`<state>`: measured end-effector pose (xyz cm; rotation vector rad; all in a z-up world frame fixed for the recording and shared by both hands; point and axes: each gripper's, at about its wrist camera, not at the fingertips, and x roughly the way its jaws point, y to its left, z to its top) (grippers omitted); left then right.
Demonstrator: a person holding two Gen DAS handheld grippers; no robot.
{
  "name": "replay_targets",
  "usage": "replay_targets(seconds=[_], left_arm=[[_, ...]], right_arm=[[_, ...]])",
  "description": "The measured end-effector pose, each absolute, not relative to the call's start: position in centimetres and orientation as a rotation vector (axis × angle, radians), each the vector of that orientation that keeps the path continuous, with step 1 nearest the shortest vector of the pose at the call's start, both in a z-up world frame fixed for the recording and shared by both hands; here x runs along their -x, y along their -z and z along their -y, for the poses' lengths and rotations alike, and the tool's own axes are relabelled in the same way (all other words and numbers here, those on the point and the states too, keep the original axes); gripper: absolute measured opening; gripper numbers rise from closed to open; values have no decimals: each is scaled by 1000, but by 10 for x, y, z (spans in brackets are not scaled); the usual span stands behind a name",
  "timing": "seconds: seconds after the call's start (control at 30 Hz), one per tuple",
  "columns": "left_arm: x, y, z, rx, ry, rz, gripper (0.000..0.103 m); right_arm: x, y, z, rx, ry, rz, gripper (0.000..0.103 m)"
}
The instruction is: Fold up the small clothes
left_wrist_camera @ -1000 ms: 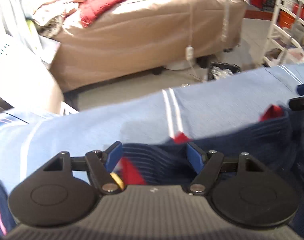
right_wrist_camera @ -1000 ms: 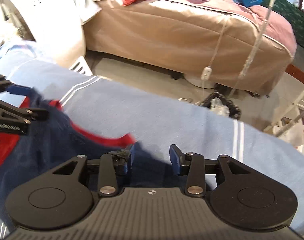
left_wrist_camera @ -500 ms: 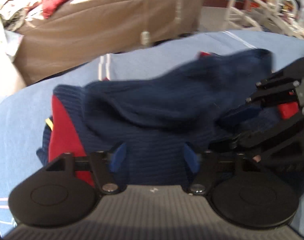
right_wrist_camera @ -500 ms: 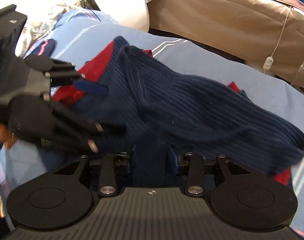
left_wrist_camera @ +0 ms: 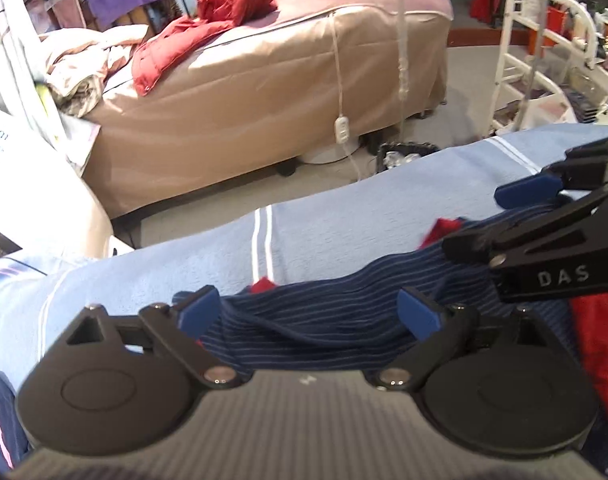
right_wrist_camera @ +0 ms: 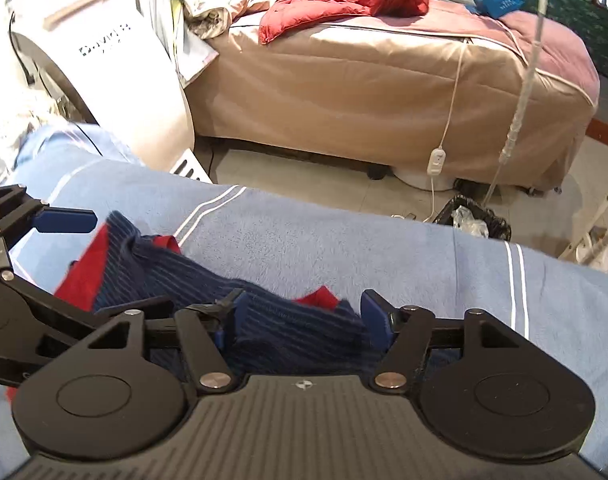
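A small black bin (right_wrist_camera: 478,220) stands on the floor past the far edge of the light blue towel (right_wrist_camera: 344,248), by the foot of the tan bed (right_wrist_camera: 384,92); something pale and crinkled, perhaps plastic, sits inside it, though both views show it too small to be sure.

The navy ribbed socks (right_wrist_camera: 208,284) with red toes and heels lie bunched on the towel, stretched across between the two tools. The left gripper (left_wrist_camera: 310,312) has its blue-padded fingers (left_wrist_camera: 198,310) spread wide, the navy fabric lying between and under them without being pinched. The right gripper (right_wrist_camera: 302,312) also has its fingers (right_wrist_camera: 374,314) apart, with the end of the socks resting in the gap.

The left wrist view shows the right gripper (left_wrist_camera: 532,200) from the side, low over the socks' red-tipped end, and a white rack (left_wrist_camera: 520,40) to the far right of the room. The right wrist view instead shows the left gripper (right_wrist_camera: 70,272) from the side over the red cuff end, a white appliance (right_wrist_camera: 84,52) beside the bed, and a red jacket (right_wrist_camera: 344,0) on the mattress.
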<state>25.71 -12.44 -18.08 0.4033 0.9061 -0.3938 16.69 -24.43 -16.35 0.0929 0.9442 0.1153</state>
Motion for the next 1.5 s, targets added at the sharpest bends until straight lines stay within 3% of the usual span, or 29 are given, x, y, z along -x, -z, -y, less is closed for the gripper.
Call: replay_targets(seconds=[0.5, 0.7, 0.93, 1.13, 1.3, 1.5], left_arm=[[-196, 148, 119, -282, 360, -1003, 100], [-143, 148, 101, -57, 337, -1045, 100], [-67, 167, 114, 60, 404, -1098, 100], [-46, 189, 144, 138, 445, -1185, 100], [-41, 211, 134, 496, 410, -1218, 100], [-30, 241, 126, 657, 342, -1278, 99]], right_arm=[[-116, 149, 304, -124, -41, -1003, 103], [-98, 156, 331, -220, 12, -1052, 103], [-91, 170, 352, -321, 61, -1085, 103], [-95, 183, 352, -337, 25, -1107, 103], [-100, 194, 358, -392, -5, -1118, 103], [-108, 205, 357, -391, -45, -1140, 103]])
